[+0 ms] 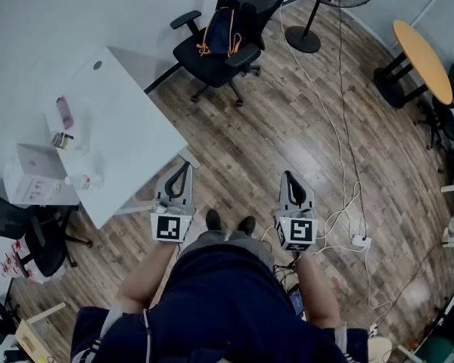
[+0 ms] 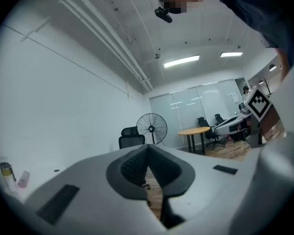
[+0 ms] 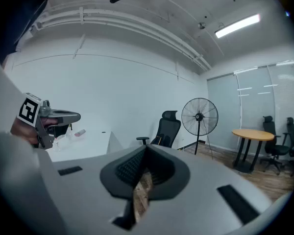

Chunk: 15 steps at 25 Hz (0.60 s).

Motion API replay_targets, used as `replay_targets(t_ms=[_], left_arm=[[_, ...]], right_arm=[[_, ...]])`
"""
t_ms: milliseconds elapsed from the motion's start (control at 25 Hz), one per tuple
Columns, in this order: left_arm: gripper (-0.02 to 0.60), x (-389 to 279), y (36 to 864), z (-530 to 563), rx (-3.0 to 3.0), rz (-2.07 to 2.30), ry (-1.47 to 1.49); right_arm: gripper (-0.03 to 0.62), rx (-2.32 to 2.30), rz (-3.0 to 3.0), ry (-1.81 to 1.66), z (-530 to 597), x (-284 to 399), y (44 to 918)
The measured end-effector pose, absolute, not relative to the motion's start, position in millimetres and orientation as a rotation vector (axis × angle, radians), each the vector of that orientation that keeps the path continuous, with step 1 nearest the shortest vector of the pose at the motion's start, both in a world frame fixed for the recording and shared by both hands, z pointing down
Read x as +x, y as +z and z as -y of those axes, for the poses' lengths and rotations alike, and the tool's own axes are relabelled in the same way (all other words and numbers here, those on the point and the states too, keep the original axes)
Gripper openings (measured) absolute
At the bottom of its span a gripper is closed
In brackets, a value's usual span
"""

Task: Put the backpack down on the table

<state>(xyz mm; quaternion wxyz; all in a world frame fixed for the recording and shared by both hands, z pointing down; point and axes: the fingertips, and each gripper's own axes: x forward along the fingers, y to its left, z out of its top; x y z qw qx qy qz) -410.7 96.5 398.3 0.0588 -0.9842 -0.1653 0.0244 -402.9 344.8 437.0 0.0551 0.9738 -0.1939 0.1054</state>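
While backpack [image 1: 221, 32] rests on chair [image 1: 206, 61], well ahead, left gripper [image 1: 182, 166] and right gripper [image 1: 289, 177] closed.

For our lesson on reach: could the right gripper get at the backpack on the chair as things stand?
Probably not from here. The backpack lies on the chair, far ahead of the right gripper. Only open floor lies between them, so walking closer should do it.
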Motion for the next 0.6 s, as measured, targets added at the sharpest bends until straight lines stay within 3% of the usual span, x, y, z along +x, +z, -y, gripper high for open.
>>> replay_targets(t_ms=[600], left_arm=[[0.005, -404.3, 403.9, -103.0, -2.972, 0.524, 0.038]], right_arm=[[-0.003, 2.931, 0.582, 0.341, -348.4, -398.9, 443.0]])
